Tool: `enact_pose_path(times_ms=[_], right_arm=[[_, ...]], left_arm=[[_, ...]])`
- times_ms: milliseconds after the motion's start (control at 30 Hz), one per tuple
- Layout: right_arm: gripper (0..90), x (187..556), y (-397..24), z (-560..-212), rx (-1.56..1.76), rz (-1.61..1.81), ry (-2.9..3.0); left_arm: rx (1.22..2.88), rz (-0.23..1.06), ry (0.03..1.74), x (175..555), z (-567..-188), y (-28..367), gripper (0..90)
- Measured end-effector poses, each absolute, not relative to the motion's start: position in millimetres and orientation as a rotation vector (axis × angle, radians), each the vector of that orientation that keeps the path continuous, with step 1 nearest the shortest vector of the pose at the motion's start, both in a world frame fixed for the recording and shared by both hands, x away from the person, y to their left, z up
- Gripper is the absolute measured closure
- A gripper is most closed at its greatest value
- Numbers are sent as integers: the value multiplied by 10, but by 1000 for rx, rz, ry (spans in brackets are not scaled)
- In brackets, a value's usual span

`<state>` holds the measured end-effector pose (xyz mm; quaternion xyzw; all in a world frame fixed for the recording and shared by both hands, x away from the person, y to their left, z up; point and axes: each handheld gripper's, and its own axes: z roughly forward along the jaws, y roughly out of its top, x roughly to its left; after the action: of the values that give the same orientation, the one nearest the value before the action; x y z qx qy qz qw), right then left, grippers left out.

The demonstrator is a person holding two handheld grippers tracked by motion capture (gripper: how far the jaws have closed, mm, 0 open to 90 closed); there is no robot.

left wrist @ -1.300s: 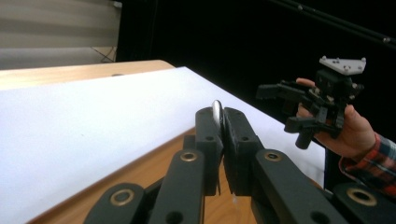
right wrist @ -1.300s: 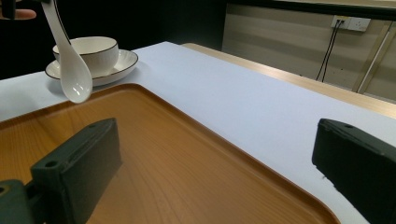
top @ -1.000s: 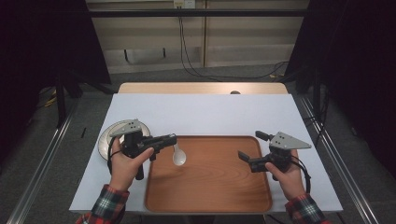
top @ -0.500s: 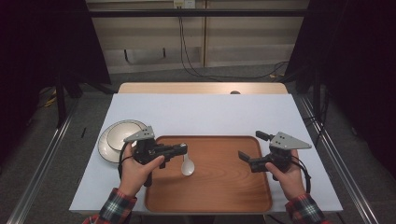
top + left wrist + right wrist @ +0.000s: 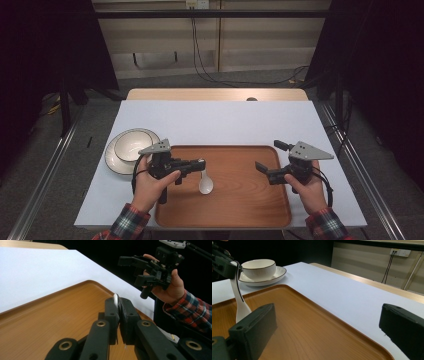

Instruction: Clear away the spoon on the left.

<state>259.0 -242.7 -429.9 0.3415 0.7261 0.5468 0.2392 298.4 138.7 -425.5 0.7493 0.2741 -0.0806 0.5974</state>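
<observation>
A white spoon hangs bowl-down over the left part of the wooden tray. My left gripper is shut on the top of its handle. In the left gripper view the handle's tip pokes up between the closed pads of that gripper. Whether the spoon's bowl touches the tray I cannot tell. My right gripper hovers over the tray's right side, open, with nothing between its wide-apart fingers.
A white bowl sits on a white plate left of the tray, on the white table cover; both also show at far left, bowl and plate. The person's right hand and right gripper lie across the tray.
My left gripper has carried the spoon rightward and lower, from beside the plate to farther in over the tray. The right gripper has stayed put.
</observation>
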Motion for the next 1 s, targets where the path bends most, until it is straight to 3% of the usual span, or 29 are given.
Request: enact_pose_path(times_ms=[533,1000], right_arm=[[8,2595,-2412,-4310,930,1492,2001],[8,2598,-2406,-4313,923,1488,2004]], left_arm=[[1696,-191,675,3022,-4380,1387,833],[1767,-109,719,3069,-4513,1392,745]])
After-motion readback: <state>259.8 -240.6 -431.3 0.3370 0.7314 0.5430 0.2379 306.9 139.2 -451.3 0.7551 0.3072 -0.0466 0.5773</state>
